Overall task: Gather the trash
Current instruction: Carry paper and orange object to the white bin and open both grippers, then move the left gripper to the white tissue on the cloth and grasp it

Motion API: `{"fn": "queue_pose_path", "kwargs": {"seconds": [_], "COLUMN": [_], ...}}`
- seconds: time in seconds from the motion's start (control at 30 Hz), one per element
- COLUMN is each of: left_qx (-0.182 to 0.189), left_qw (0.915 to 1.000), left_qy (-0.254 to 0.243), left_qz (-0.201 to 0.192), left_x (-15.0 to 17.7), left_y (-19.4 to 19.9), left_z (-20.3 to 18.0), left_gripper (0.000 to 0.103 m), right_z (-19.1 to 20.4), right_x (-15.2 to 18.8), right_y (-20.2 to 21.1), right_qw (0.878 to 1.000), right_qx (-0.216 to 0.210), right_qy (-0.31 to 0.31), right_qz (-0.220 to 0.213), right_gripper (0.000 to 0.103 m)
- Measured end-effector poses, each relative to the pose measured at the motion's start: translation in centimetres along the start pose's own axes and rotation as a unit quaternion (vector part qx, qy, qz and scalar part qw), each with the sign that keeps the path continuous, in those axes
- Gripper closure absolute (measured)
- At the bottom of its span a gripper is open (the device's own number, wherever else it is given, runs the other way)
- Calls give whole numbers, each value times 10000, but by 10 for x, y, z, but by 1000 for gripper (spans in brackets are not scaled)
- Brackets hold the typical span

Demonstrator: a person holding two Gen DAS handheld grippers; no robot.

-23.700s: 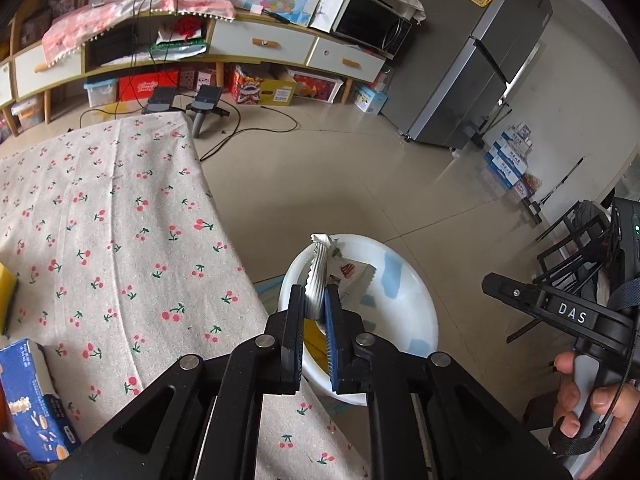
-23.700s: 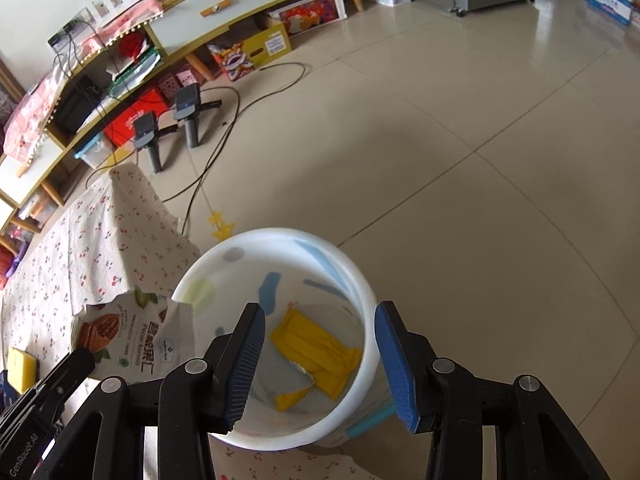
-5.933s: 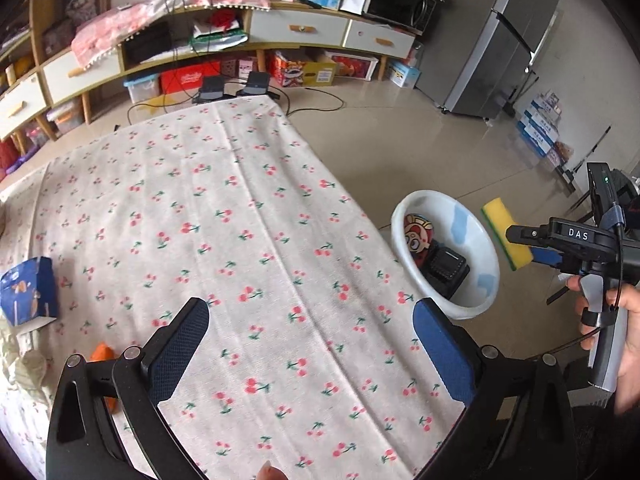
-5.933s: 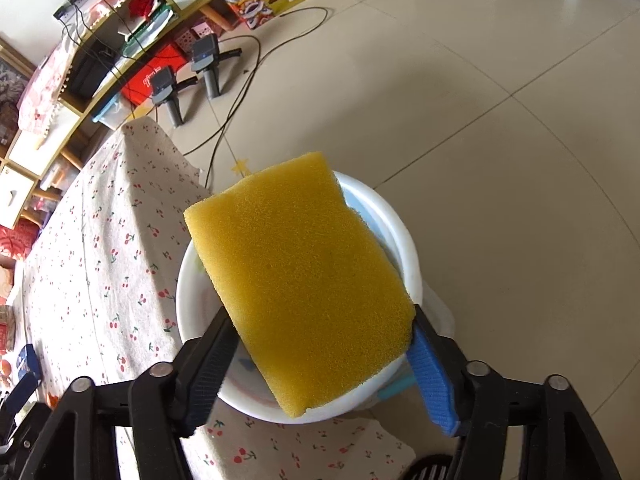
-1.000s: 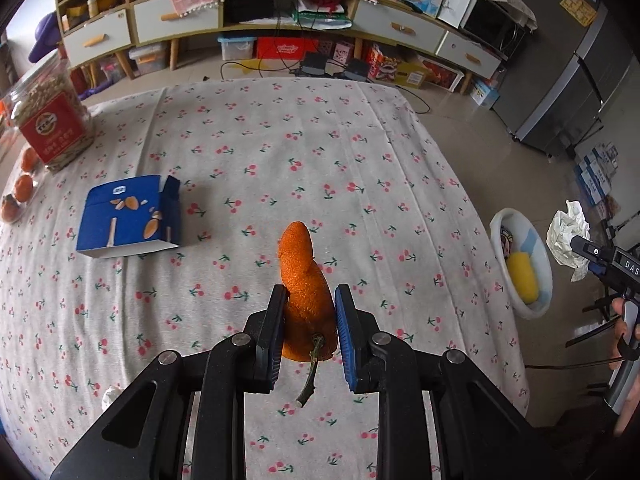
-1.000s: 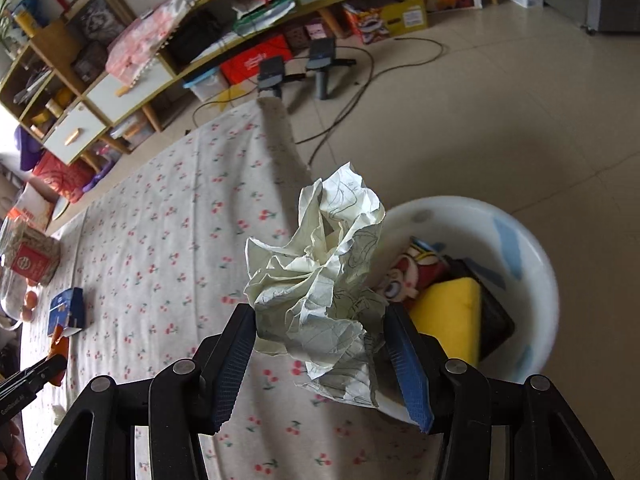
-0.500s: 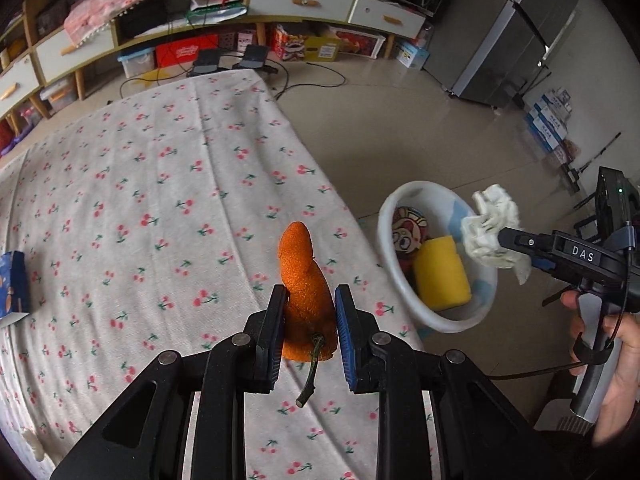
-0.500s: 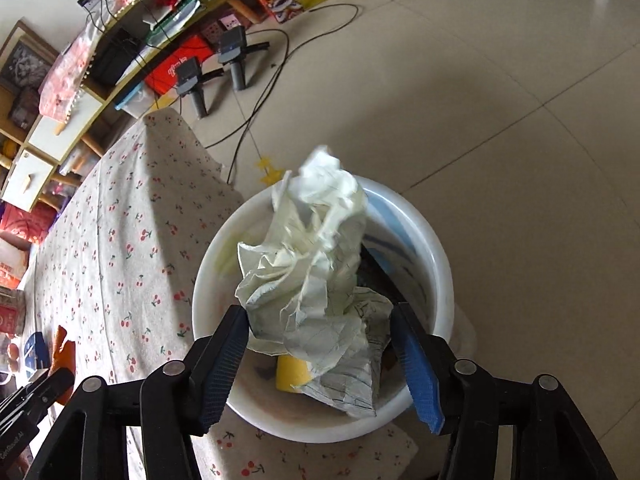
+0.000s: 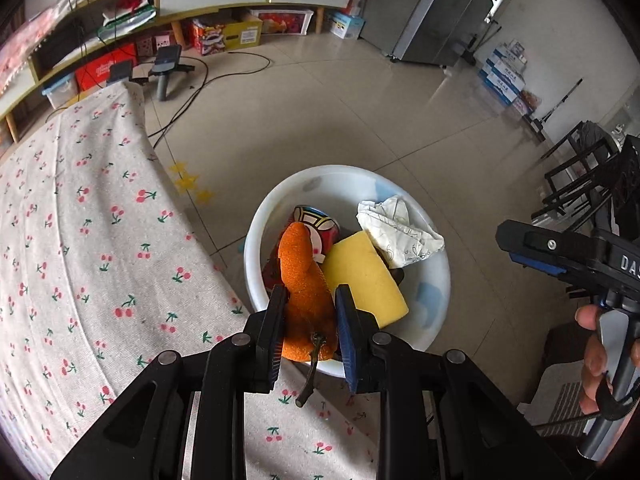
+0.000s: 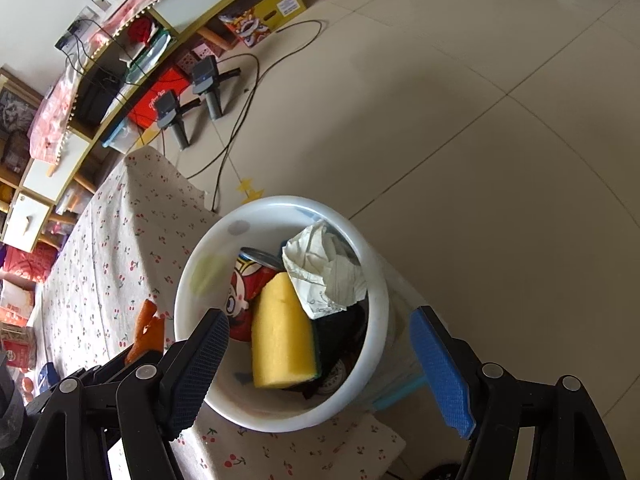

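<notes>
My left gripper is shut on an orange peel with a stem and holds it over the near rim of the white trash bin. The bin holds a crumpled paper ball, a yellow sponge and a red cartoon can. My right gripper is open and empty above the bin; the paper, sponge and can lie below it. The peel shows at the left in the right wrist view.
The cherry-print tablecloth covers the table left of the bin. The bin stands on the tiled floor beside the table edge. Cables and two stands lie on the floor by a low cabinet. A fridge stands at the back right.
My right gripper has opened and the crumpled paper now lies in the bin. My left gripper has carried the peel right, from over the table to over the bin's rim.
</notes>
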State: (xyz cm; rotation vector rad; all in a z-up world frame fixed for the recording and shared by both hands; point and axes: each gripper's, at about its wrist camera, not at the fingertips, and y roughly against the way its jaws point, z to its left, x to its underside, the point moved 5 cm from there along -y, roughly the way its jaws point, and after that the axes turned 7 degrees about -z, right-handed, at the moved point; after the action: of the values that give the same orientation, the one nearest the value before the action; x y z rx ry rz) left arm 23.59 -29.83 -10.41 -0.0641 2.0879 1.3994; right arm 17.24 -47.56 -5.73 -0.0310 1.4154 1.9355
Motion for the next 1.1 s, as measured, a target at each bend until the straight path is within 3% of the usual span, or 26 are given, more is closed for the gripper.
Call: {"fn": "queue_pose_path", "kwargs": {"seconds": [0.1,0.17,0.2,0.23,0.27,0.57,0.7,1.1], "left_qx": [86,44,-32,-86,-118,-498,-618,-1261], "left_qw": [9999,9998,9999,10000,9999,9980,9963,9860], "left_qy": [-93,-102,-46,8,46,216,442,860], "left_qz": [21,144,92,1,-68,-328,-406,-664], "left_x": [-3,-2,-2,-2,-2,15,32,100], "left_y": [-6,-8,-5,0,5,64,97,194], "left_z": [-3,-2,1,4,8,57,91,198], "left_gripper": [73,49,32,21,19,12,6,0], "right_z": [-3,-4,-4,-3,-2,36,69,173], "right_x": [2,4,4,4,5,16,28,80], "right_y": [5,8,9,11,12,25,28,11], "right_qw": [9999,9999,9999,10000,9999,9991,9967,9816], "right_qx": [-62,-38,-8,35,74,-44,-204,-489], "right_qy": [-80,-105,-102,-89,-71,402,768,1847], "right_qz": [14,5,-7,-22,-41,-133,-179,-18], "right_gripper": [23,23,23,22,22,21,21,21]}}
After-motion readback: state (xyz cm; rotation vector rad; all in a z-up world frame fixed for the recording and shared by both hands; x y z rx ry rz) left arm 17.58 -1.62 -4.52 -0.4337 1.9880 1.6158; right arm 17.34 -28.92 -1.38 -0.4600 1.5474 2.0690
